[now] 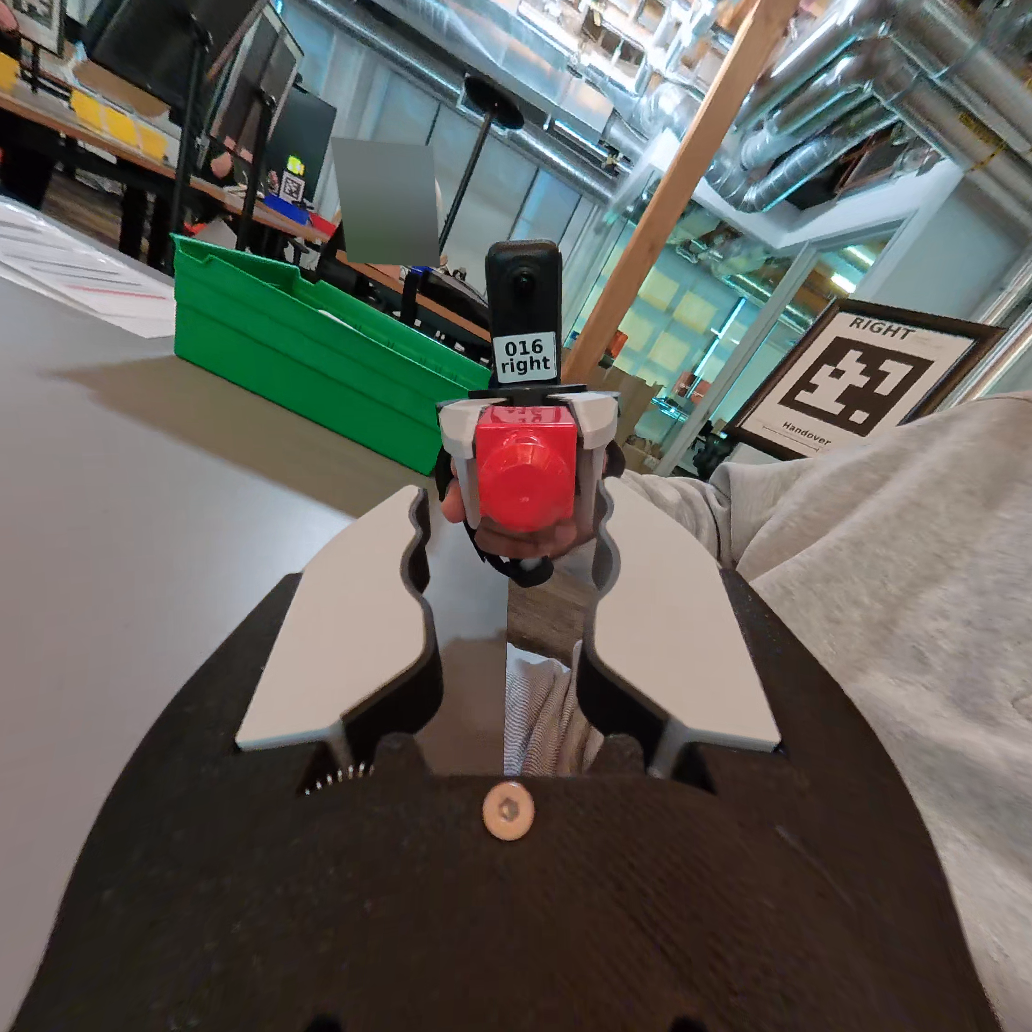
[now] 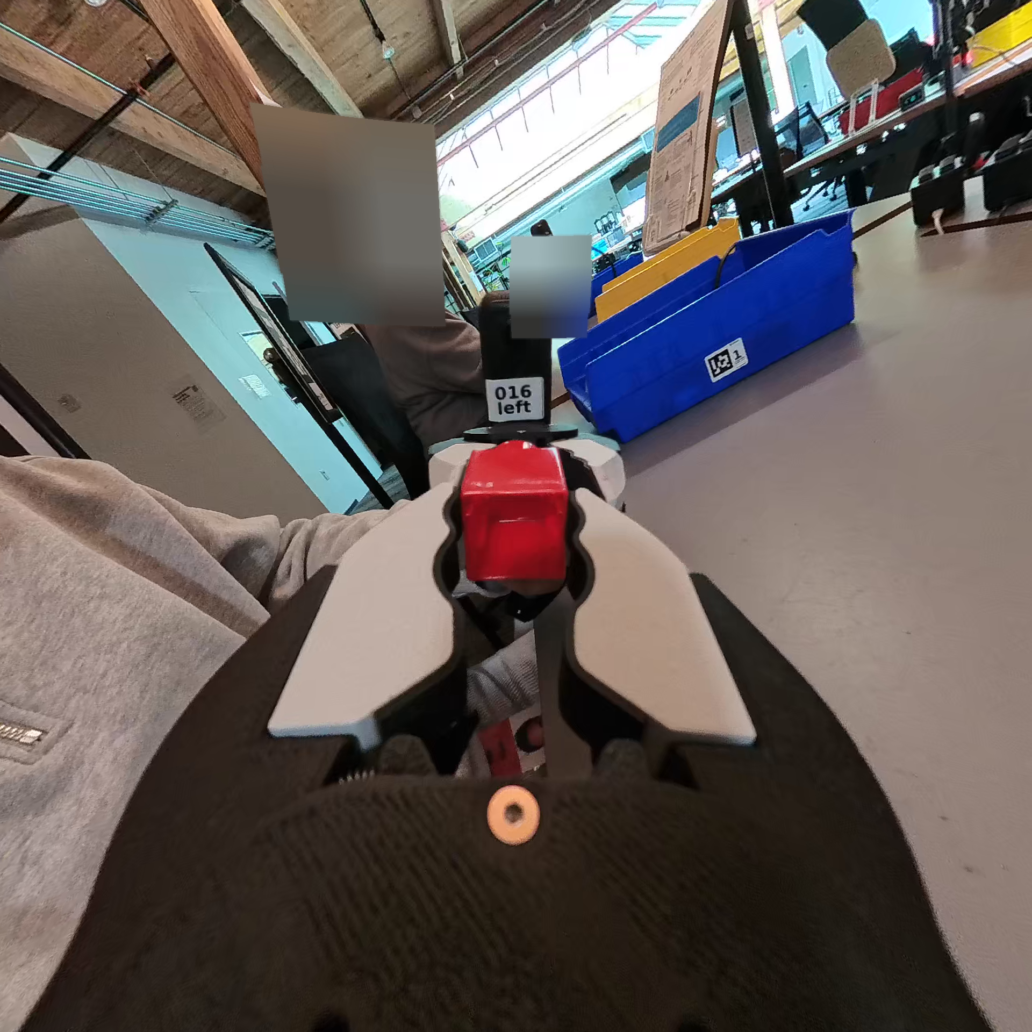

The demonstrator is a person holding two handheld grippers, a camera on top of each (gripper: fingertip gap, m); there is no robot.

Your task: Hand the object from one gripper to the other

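The object (image 1: 525, 474) is a red square block with a round red end. My right gripper (image 1: 528, 441) is shut on it and holds it in the air, with the round end pointing at my left gripper (image 1: 511, 502). The left gripper is open wide and empty, its fingertips (image 1: 413, 502) about level with the round end and apart from it. In the right wrist view my right gripper (image 2: 514, 502) clamps the red block (image 2: 514, 530) at the fingertips, and the left gripper (image 2: 525, 449) faces it just beyond, fingers spread.
A green bin (image 1: 307, 346) stands on the grey table (image 1: 111, 474) behind left. Blue (image 2: 726, 335) and yellow (image 2: 659, 268) bins stand to the right. A framed marker sign (image 1: 860, 380) leans at the right. Grey sleeves (image 1: 837, 558) flank both grippers. Both grippers' tips are close together, under 4 cm apart.
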